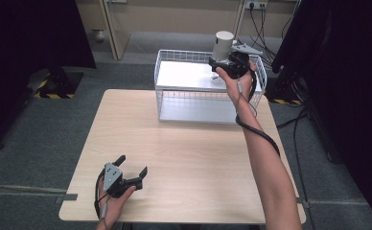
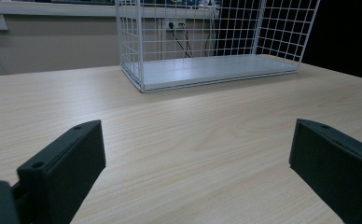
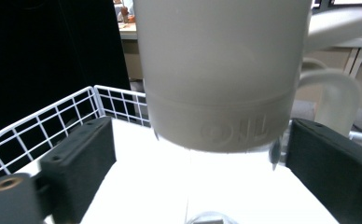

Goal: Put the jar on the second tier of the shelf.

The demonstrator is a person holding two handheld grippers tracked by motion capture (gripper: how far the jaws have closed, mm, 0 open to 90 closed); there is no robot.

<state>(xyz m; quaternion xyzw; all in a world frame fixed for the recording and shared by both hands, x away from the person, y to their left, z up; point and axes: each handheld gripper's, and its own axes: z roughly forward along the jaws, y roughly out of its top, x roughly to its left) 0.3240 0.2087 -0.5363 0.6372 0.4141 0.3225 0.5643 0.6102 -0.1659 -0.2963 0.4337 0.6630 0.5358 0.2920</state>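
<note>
Table (image 1: 184, 158): light wood top; carries basket at far edge, L gripper near front-left corner.
Basket (image 1: 174, 98): white wire, white floor panel; seen from L gripper view it lies well ahead of the L fingers (image 2: 202, 70); R fingers sit above its far-right part.
Mug (image 3: 221, 70): pale grey, w/ handle, upside down, logo reads inverted; sits between R fingers, its body rising above them, over basket floor. High view: it stands above R gripper (image 1: 223, 44). Whether rim rests on floor: cannot tell.
R gripper (image 3: 195, 154): held in person's R hand over basket. Fingers spread; L finger (image 3: 83, 163) clear of the mug wall, R finger (image 3: 328, 163) just beside it; no pinch visible.
L gripper (image 1: 132, 166): held in L hand, low over the table. Fingers (image 2: 67, 163) spread wide, nothing between them but bare wood.
</note>
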